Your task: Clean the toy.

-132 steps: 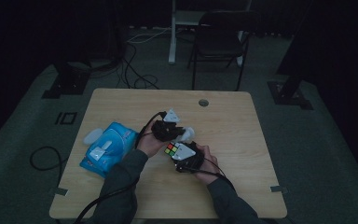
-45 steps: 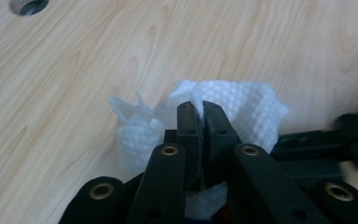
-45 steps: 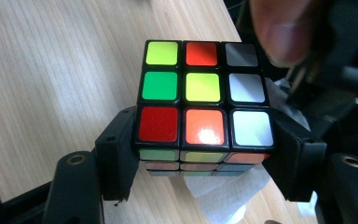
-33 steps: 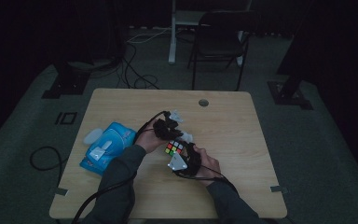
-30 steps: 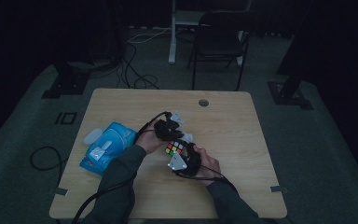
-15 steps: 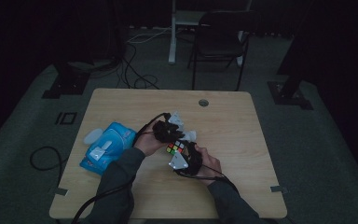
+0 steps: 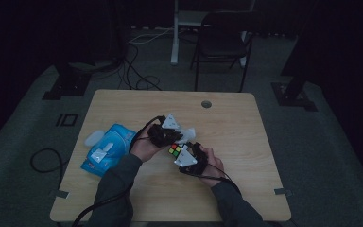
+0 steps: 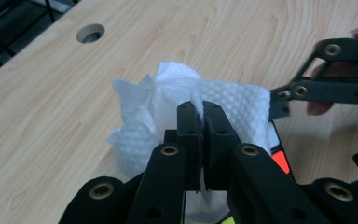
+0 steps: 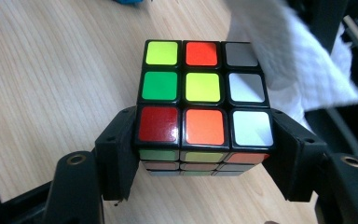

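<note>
High view: counter (image 7: 123, 104) mostly bare wood, with open room toward the far edge and the right side; blue wipes pack (image 7: 108, 149) sits near the left edge, cable hole (image 7: 206, 104) near the far edge. Both hands work mid-counter. Right hand-held gripper (image 9: 205, 140) clamps the puzzle cube (image 9: 204, 105) by two opposite sides, just above the wood. Left hand-held gripper (image 8: 200, 121) is pinched tight on a white paper towel (image 8: 168, 100), which drapes against the cube's side.
</note>
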A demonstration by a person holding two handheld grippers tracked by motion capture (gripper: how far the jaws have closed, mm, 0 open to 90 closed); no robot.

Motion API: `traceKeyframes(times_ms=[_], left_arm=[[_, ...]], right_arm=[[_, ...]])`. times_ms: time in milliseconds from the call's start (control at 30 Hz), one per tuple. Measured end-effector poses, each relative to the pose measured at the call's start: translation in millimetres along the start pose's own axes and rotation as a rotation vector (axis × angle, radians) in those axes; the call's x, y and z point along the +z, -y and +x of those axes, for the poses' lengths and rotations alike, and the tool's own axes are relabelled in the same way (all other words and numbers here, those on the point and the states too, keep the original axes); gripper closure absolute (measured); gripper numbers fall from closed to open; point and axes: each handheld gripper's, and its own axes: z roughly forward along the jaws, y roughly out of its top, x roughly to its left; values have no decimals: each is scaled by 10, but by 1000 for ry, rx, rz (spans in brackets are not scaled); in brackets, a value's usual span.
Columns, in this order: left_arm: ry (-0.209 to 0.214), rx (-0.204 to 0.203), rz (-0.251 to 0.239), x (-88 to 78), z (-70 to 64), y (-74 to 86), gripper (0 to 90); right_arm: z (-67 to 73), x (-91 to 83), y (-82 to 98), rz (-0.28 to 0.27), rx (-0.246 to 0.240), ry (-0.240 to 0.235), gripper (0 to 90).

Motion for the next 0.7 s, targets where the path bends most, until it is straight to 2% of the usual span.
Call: traceKeyframes(times_ms=[167, 400, 500, 700], left_arm=[[-23, -13, -40, -44, -49, 53, 879], [-74, -1, -80, -84, -194, 141, 877], [-69, 7, -76, -79, -239, 172, 874], [-50, 15, -73, -59, -313, 221, 874]], right_arm=[[-44, -13, 2, -16, 46, -33, 344], [-122, -18, 28, -35, 137, -79, 344], [-158, -27, 40, -37, 177, -88, 344], [-187, -19, 56, -29, 203, -89, 343]])
